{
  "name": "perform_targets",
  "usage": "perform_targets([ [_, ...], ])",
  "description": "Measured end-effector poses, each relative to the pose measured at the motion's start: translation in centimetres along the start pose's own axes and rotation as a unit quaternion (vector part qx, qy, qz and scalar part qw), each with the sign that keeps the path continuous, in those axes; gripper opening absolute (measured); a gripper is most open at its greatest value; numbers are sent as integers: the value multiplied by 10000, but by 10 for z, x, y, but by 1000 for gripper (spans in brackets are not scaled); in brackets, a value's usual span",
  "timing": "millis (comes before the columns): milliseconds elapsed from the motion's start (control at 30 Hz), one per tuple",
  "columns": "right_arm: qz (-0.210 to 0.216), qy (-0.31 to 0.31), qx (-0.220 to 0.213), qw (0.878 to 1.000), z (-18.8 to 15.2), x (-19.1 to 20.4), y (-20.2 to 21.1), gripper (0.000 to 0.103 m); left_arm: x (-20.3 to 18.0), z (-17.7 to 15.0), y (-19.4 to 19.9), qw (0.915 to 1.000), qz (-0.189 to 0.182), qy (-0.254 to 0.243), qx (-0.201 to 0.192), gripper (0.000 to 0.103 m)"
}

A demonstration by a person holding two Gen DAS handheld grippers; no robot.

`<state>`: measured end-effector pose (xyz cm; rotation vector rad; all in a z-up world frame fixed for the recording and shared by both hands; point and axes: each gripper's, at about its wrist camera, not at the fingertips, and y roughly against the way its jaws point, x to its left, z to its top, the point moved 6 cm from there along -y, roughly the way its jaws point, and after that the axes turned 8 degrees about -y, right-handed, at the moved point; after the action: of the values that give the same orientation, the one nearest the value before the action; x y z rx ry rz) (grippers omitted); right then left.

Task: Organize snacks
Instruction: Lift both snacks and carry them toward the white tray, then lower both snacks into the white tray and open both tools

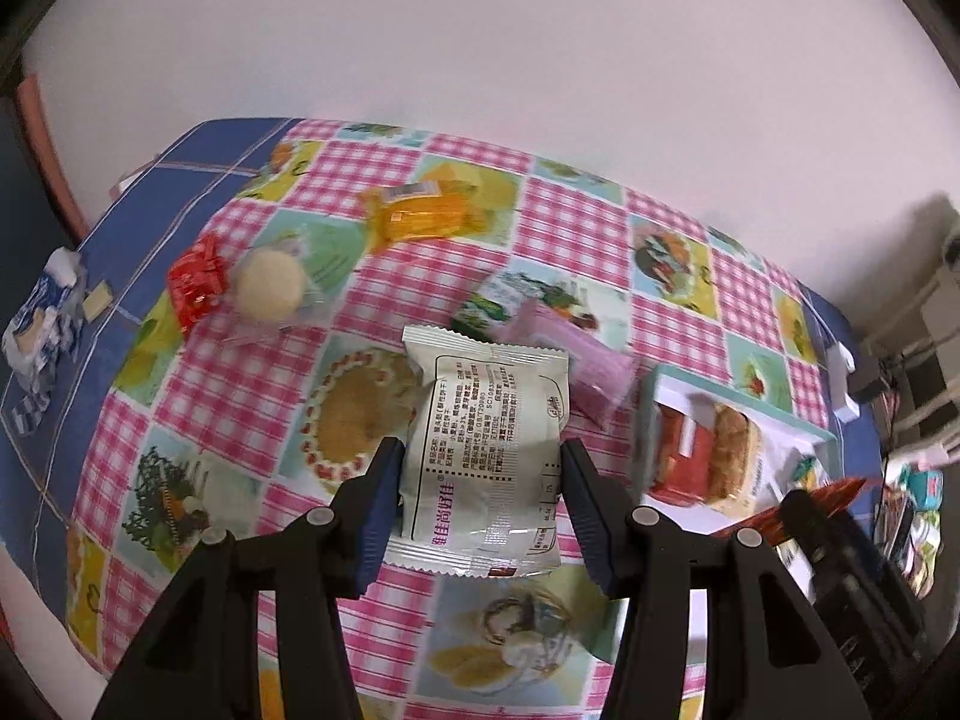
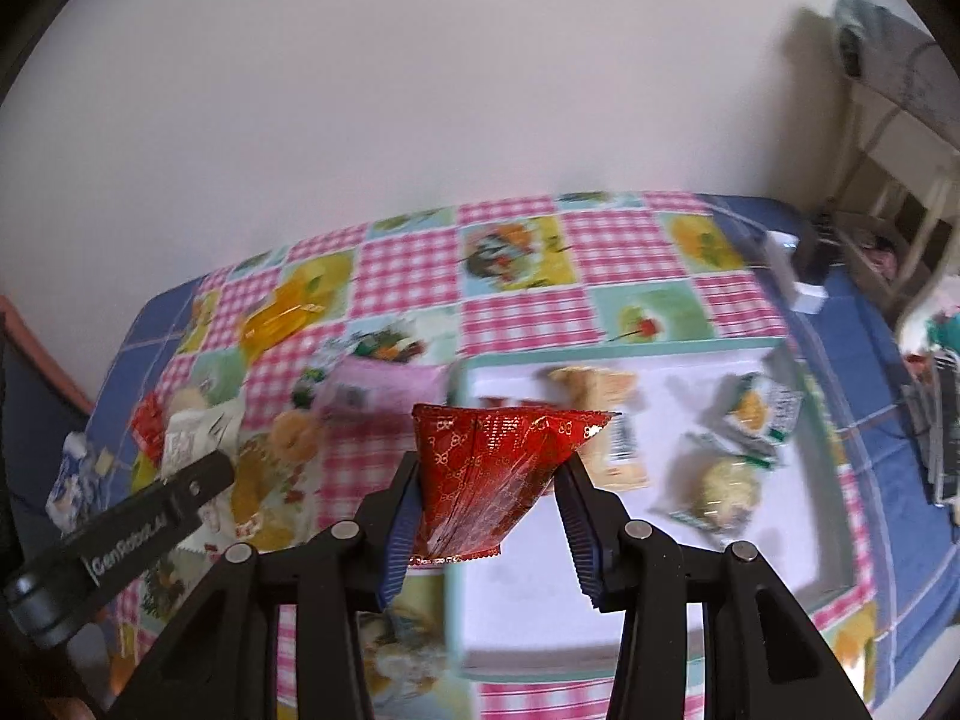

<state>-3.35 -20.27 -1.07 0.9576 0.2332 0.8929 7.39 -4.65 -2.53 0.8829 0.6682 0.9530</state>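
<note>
Left gripper (image 1: 480, 468) pinches a white packet (image 1: 483, 456), right gripper (image 2: 489, 498) a red one (image 2: 480, 468), both bound for the tray (image 2: 828, 540) at three o'clock.

Under my work lies a checked cloth (image 1: 252, 372) of pink squares and food pictures, over a blue cover (image 1: 198, 150) on the table. A plain white wall (image 1: 480, 48) rises at twelve o'clock. At two o'clock I see a white charger (image 2: 798, 276) near the table's edge.
</note>
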Motion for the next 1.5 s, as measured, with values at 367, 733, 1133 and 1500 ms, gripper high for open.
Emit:
perform_targets([
  [367, -986, -559, -214, 9933, 18, -103, 24, 47, -81, -17, -3, 9957, -453, -792, 151, 54],
  [733, -1606, -904, 233, 9826, -1, -169, 20, 47, -144, -45, -14, 9859, -618, -1484, 460, 54],
  [1133, -1694, -611, 937, 9792, -25, -167, -22, 47, -167, -77, -55, 9770, -682, -1668, 1138, 55],
  [1500, -1586, -666, 969, 9803, -21, -169, -43, 47, -166, -80, -80, 9785, -535, -1630, 1149, 55],
])
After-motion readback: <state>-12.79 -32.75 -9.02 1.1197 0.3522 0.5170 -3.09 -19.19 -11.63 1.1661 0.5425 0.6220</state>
